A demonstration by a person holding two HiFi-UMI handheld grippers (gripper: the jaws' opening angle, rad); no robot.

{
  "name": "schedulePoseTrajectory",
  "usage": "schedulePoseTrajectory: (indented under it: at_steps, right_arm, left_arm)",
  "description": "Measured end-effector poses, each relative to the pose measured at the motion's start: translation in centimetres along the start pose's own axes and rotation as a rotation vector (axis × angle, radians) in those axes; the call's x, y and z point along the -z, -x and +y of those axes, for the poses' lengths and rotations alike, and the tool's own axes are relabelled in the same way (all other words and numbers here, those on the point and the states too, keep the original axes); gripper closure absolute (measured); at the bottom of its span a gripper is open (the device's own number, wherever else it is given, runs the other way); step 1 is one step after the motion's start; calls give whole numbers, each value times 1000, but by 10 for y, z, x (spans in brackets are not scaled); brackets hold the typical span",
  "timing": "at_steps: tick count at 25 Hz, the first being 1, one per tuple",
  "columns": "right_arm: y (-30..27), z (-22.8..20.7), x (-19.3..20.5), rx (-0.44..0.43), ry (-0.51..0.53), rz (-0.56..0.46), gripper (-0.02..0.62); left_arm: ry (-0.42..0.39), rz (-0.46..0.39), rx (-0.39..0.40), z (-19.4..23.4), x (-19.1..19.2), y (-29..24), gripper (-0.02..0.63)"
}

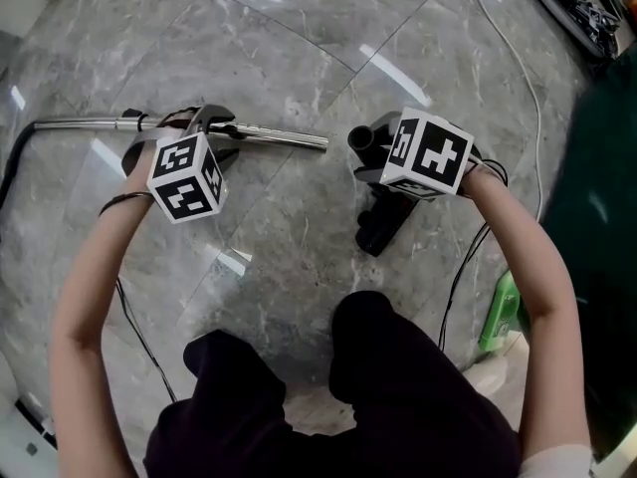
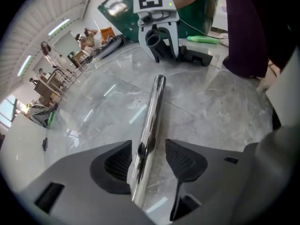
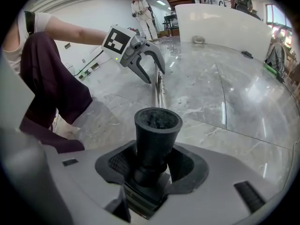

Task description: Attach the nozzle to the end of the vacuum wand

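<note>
Chrome and slender, the long metal vacuum wand (image 1: 269, 134) appears to be lying on the grey marble floor (image 1: 299, 28), with its long axis running left to right. The left gripper (image 2: 147, 161) is straddling the wand's middle. Its jaws are partly apart: one pad is touching the tube and the other is standing just off it. Right of the wand's free end, near but not touching, the right gripper (image 3: 152, 165) is pressing both jaws on the neck of the black plastic nozzle (image 3: 157, 130). The nozzle's round socket is facing the wand's tip, nearly on the wand's axis. I judge the nozzle must travel leftward onto the tip.
</note>
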State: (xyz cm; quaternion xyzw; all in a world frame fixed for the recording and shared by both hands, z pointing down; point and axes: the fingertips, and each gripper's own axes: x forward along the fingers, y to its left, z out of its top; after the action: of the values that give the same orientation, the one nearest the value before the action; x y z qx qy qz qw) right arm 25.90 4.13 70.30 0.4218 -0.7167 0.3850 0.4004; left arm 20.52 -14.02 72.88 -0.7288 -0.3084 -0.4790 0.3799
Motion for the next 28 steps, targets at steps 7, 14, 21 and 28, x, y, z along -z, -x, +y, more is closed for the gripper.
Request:
schedulePoseTrajectory:
  at_steps: [7, 14, 21, 28]
  right_arm:
    - [-7, -2, -1, -31, -1, 14, 394]
    - [-11, -3, 0, -55, -10, 38, 394]
    - [-18, 3, -5, -75, 31, 85, 394]
    - [-36, 19, -19, -142, 162, 208, 394]
  left_arm:
    - [-65, 154, 56, 2, 18, -19, 394]
    - [-202, 203, 8, 3, 11, -12, 457]
    - [-191, 153, -82, 18, 14, 26, 463]
    - [-199, 138, -108, 14, 19, 44, 465]
